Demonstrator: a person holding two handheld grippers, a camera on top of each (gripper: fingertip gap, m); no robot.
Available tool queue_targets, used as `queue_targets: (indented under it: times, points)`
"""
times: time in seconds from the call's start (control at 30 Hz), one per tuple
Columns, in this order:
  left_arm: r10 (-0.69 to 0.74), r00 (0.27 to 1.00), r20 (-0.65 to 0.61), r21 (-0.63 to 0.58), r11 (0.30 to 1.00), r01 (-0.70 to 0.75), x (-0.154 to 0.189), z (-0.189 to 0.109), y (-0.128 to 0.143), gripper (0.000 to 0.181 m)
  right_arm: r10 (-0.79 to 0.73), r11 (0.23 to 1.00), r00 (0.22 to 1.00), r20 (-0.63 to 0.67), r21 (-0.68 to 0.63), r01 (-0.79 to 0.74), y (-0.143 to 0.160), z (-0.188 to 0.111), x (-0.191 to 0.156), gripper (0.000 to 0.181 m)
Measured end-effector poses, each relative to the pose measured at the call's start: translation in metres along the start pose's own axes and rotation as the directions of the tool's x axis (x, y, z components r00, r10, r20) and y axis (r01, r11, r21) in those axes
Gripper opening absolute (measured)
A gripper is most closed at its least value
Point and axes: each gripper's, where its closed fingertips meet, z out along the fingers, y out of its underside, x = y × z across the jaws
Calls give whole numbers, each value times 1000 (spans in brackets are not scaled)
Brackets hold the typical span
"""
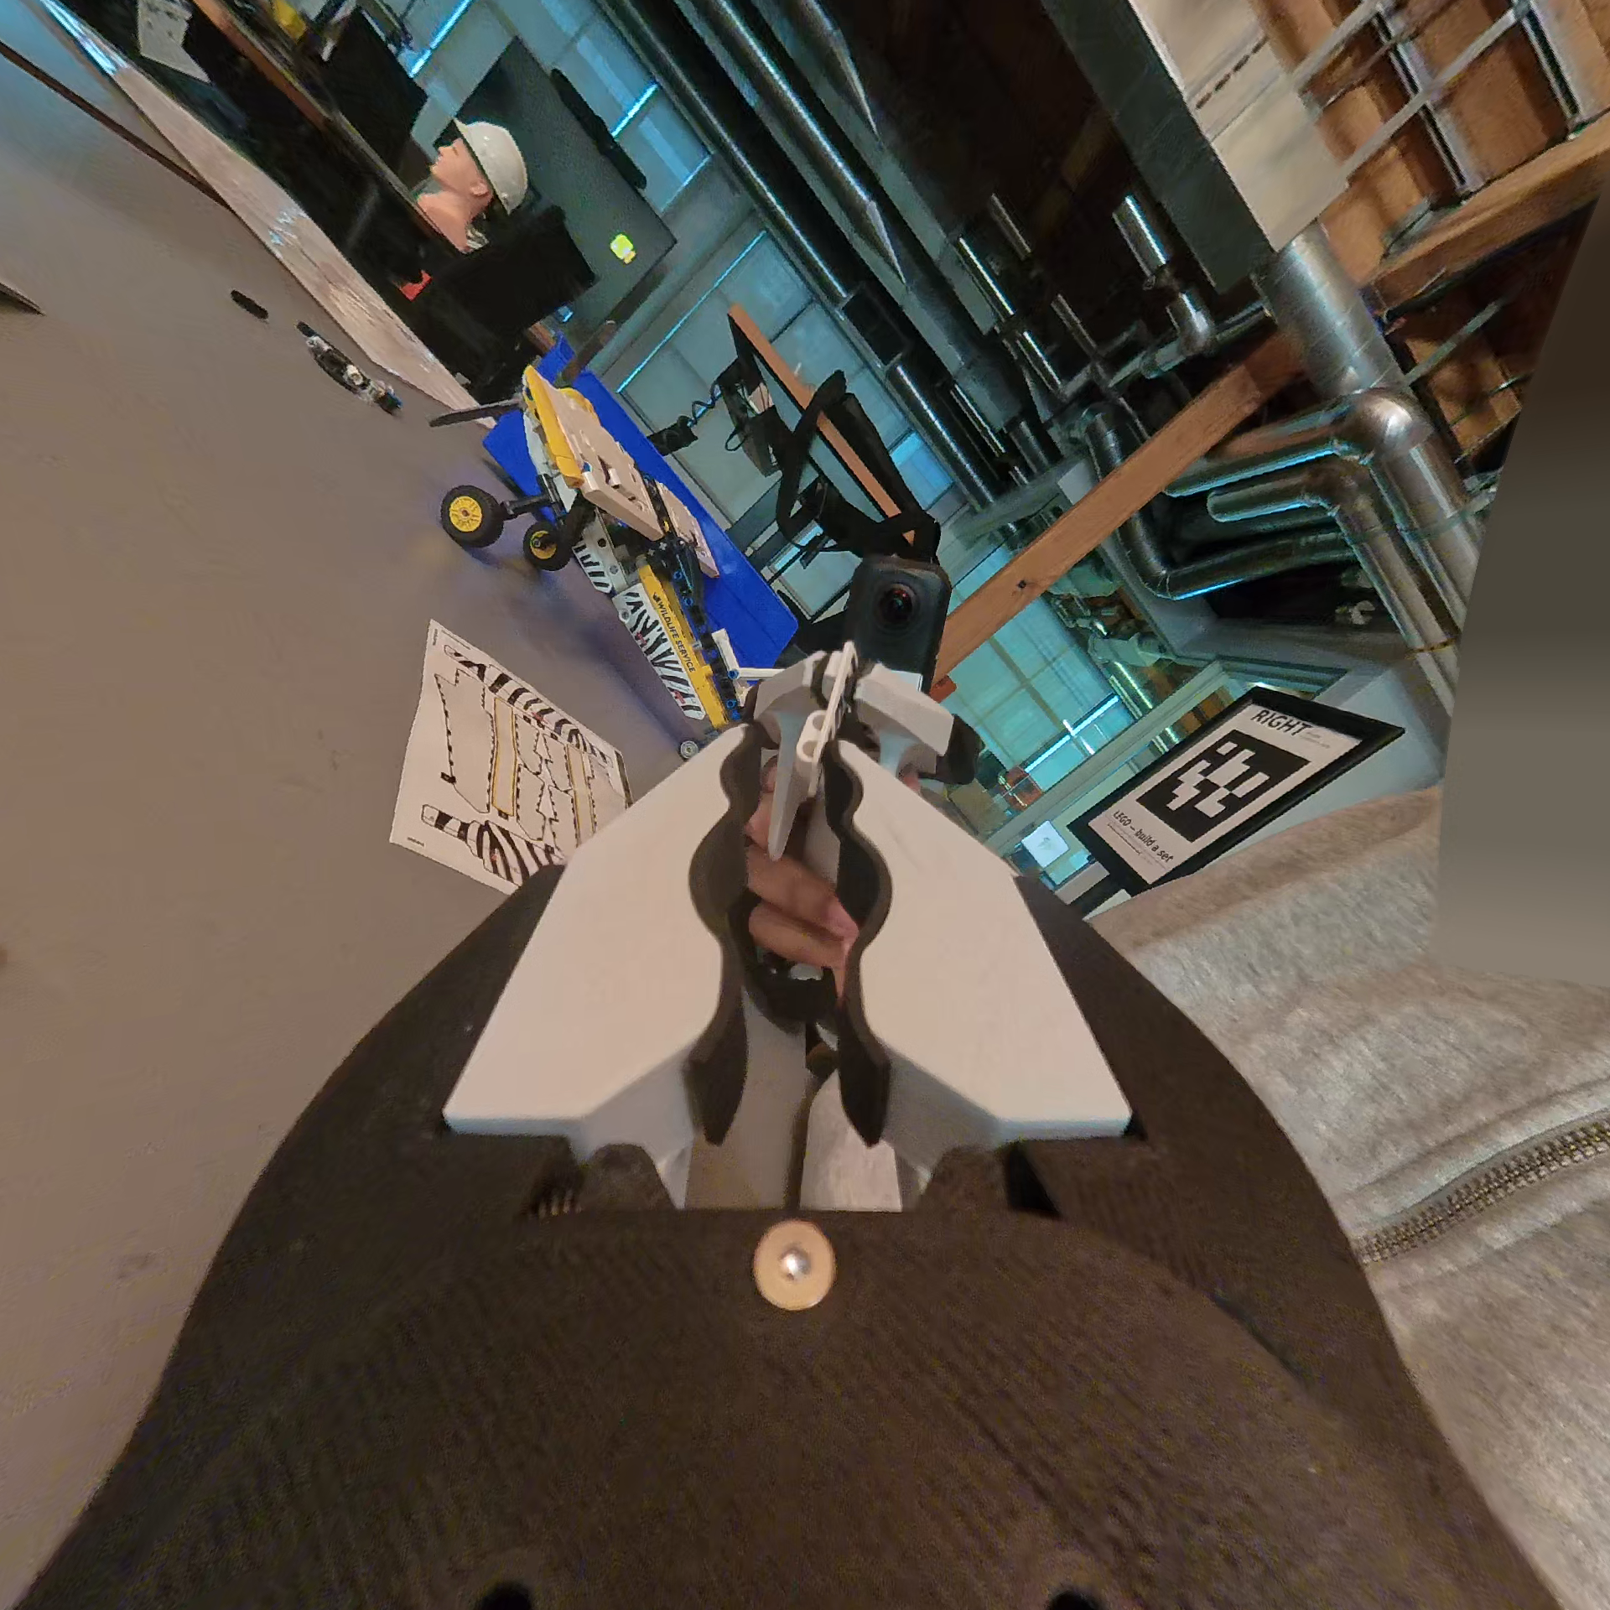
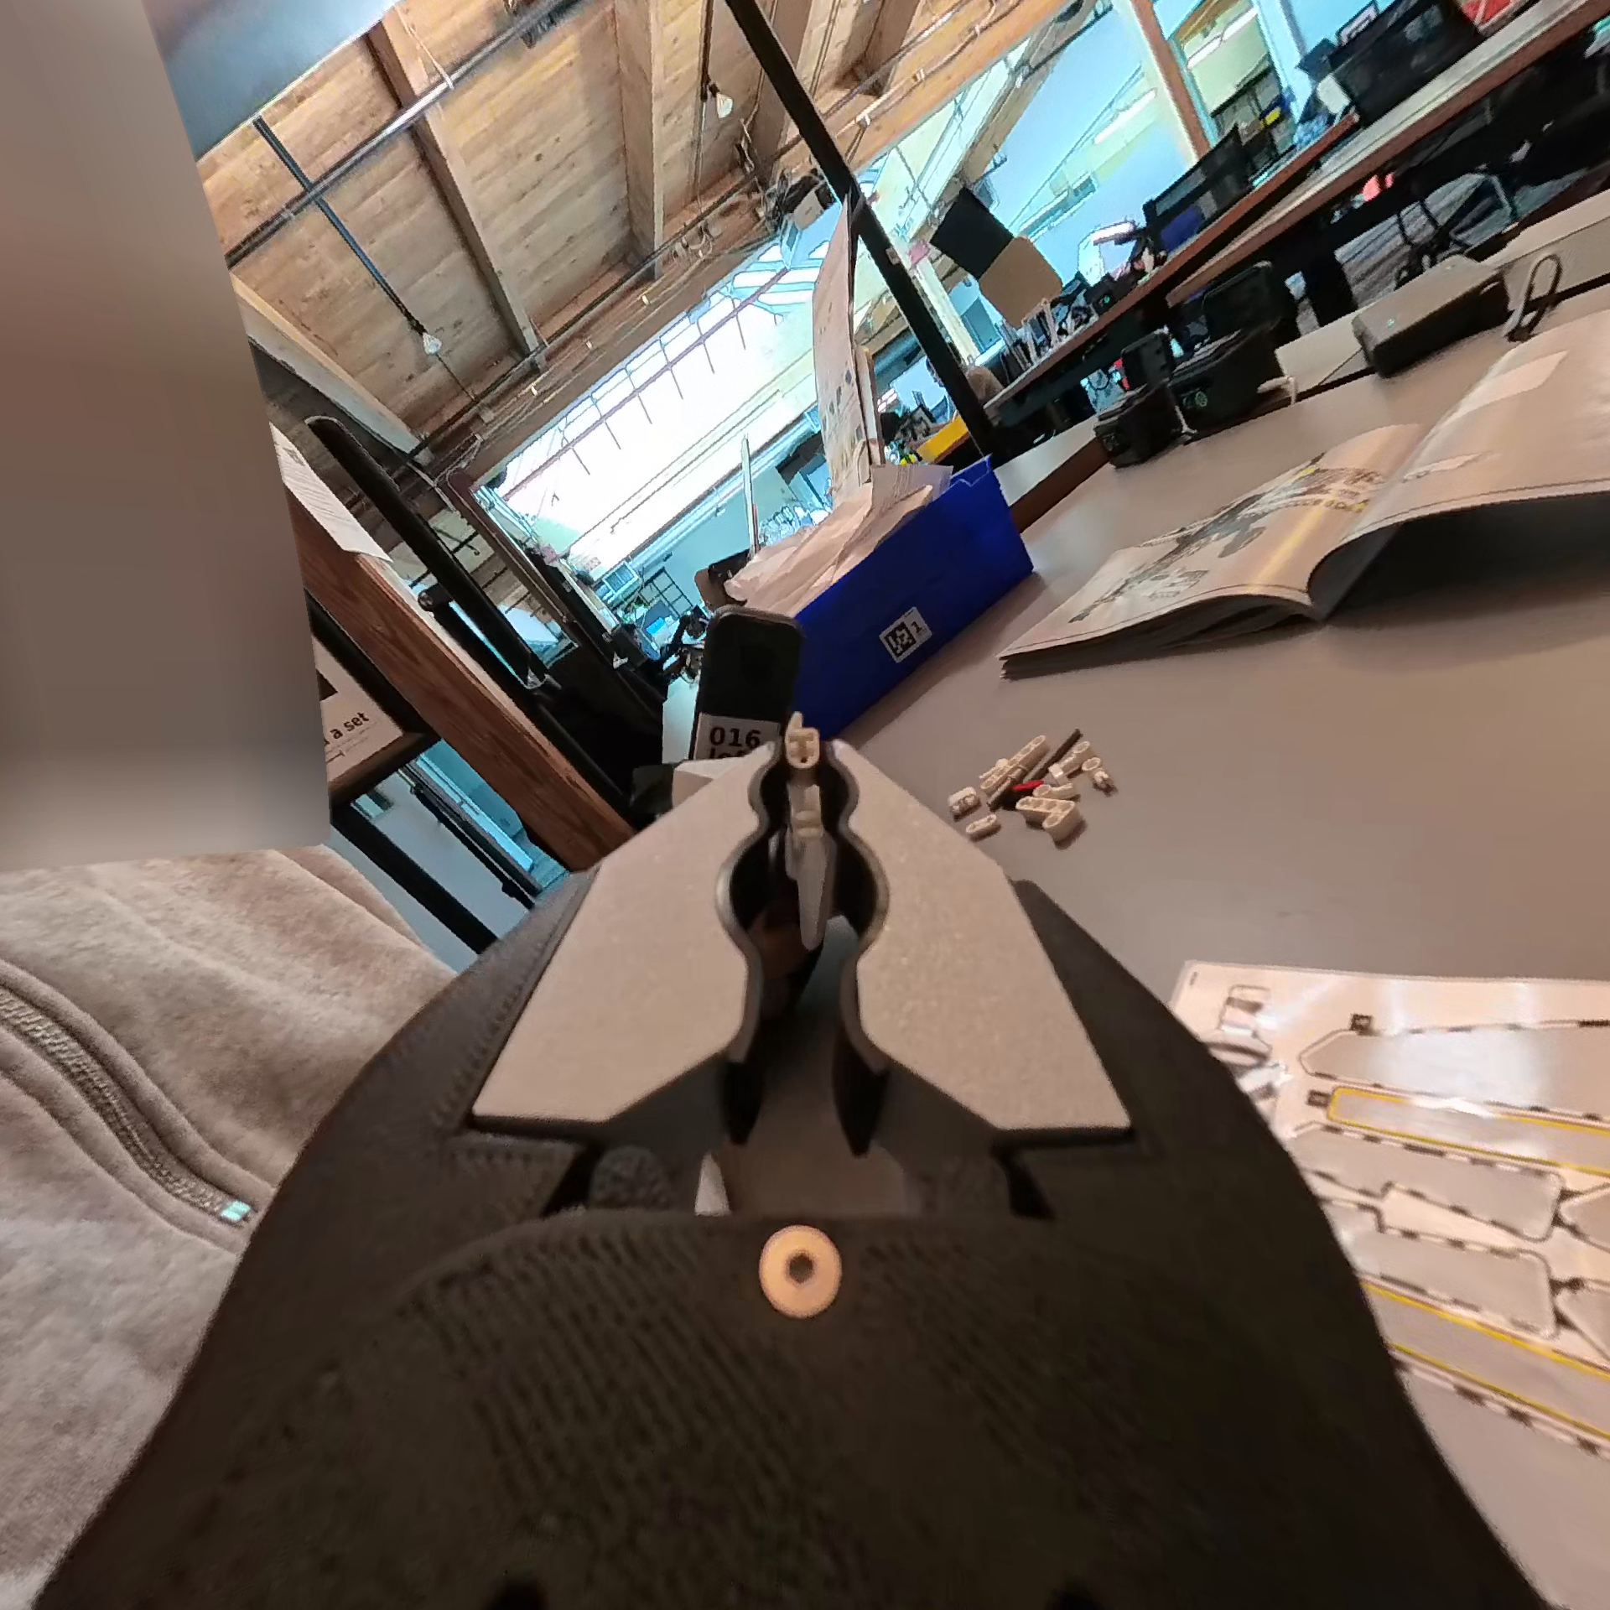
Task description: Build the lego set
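My left gripper (image 1: 801,762) is shut on a white lego beam (image 1: 817,727) that sticks out past its tips. My right gripper (image 2: 803,771) is shut on a thin pale lego piece (image 2: 810,871). The two grippers face each other tip to tip in the air in front of a grey hoodie. The right gripper's white fingers (image 1: 906,714) show just beyond the beam, and the left gripper's black body (image 2: 745,679) shows beyond the right one's tips. The part-built yellow, white and zebra-striped lego vehicle (image 1: 610,514) lies on the grey table (image 1: 218,610).
A sticker sheet (image 1: 505,767) lies flat on the table; it also shows in the right wrist view (image 2: 1437,1176). Several loose small pieces (image 2: 1037,784) lie beyond the right gripper. An open instruction booklet (image 2: 1307,540) and a blue bin (image 2: 915,592) sit farther back. Left and right tips are no more than a few centimetres apart.
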Motion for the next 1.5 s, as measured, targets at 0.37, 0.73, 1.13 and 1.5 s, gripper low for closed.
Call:
queue_targets:
  times: [0.37,0.73,1.13,1.5]
  points:
    - [-15,999,-32,29,999,16,6,4,-5,25,75,995,997,4,60,-75,-8,-6,7,5]
    - [23,1000,19,8,1000,-23,-2,7,2,25,75,996,997,32,43,-76,-5,-2,-1,6]
    - [35,999,-11,2,999,-35,3,7,4,26,99,989,994,35,107,-102,-16,-11,5,5]
    - [-31,999,19,-54,998,32,-7,3,7,2,56,993,996,-72,-102,-63,17,3,15,5]
